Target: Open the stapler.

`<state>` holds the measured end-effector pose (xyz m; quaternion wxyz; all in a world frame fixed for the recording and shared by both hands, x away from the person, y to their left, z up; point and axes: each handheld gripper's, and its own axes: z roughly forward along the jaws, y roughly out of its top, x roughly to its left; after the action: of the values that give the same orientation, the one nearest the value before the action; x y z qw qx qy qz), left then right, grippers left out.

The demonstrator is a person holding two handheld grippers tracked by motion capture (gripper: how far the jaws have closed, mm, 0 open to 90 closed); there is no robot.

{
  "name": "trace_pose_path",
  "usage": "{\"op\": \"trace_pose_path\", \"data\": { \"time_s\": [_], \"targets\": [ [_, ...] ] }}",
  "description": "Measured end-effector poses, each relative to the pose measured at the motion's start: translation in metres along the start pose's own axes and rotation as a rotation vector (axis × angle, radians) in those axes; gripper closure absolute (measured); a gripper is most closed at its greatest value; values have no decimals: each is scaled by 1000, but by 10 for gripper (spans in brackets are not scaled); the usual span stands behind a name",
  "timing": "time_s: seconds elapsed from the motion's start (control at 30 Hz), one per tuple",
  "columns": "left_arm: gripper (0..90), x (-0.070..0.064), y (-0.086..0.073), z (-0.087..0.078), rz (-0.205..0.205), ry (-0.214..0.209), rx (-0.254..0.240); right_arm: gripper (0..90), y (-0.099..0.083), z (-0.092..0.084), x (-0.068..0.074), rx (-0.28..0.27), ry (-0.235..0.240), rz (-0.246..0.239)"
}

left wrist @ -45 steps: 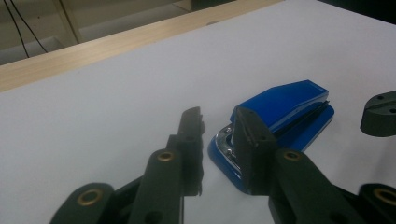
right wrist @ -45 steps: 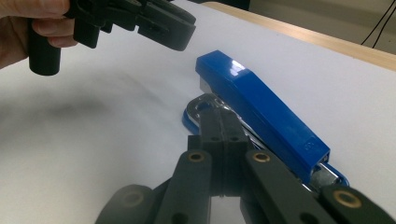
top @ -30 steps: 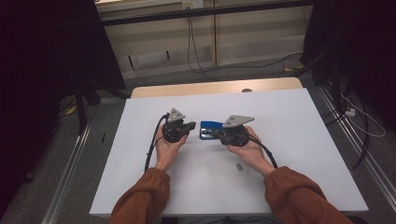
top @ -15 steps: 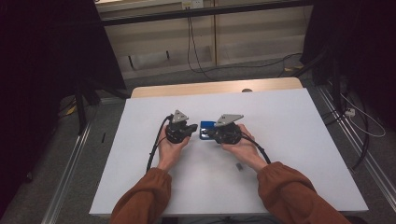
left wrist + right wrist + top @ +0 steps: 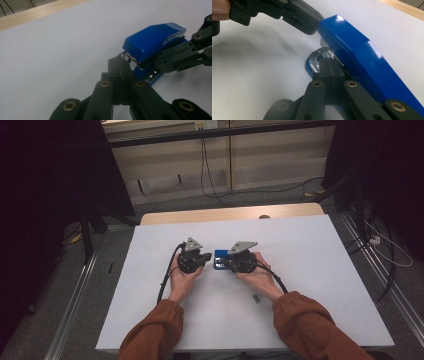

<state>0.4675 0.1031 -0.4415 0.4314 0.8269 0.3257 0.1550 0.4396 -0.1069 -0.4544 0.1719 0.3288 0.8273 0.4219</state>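
A blue stapler (image 5: pixel 219 254) lies on the white table (image 5: pixel 310 270) between my two grippers. In the left gripper view the stapler (image 5: pixel 155 40) has its metal front end turned toward my left gripper (image 5: pixel 120 62), whose jaws are shut with nothing between them, tips right at that end. My right gripper (image 5: pixel 330 62) is also shut, and its tips rest by the shiny metal plate (image 5: pixel 319 58) of the stapler's base, under the blue top (image 5: pixel 362 57). From above, the left gripper (image 5: pixel 206 258) and the right gripper (image 5: pixel 223 263) point at each other across the stapler.
A small dark piece (image 5: pixel 256 298) lies on the table near the right forearm. A wooden strip (image 5: pixel 230 214) runs along the table's far edge. Cables (image 5: pixel 385 255) trail on the floor at the right.
The right hand has edged left toward the left gripper, and the gap between the two has narrowed around the stapler. The left hand has stayed put.
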Motion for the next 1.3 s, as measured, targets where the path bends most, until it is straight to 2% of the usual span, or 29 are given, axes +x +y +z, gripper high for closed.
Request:
{"op": "trace_pose_path", "data": {
  "time_s": [0.1, 0.17, 0.3, 0.43, 0.53, 0.6, 1.3],
  "targets": [
    [900, 0, 0, 1, 4, 0, 2, 900, -1, 0, -1, -2, 4, 13],
    [900, -1, 2, 2, 29, 18, 12, 900, -1, 0, -1, 0, 1, 15],
    [900, -3, 5, 5, 28, 9, 9, 900, -1, 0, 0, 1, -4, 8],
    [900, -7, 4, 9, 65, 12, 35, 900, -1, 0, 0, 1, -3, 11],
    [900, -7, 4, 9, 53, 0, 27, 900, -1, 0, -1, 0, -1, 17],
    [900, -6, 4, 8, 70, -3, 35, 900, -1, 0, -1, 0, -2, 16],
    [900, -3, 5, 5, 22, -51, -14, 900, -2, 3, 0, -21, -4, 21]
  ]
}}
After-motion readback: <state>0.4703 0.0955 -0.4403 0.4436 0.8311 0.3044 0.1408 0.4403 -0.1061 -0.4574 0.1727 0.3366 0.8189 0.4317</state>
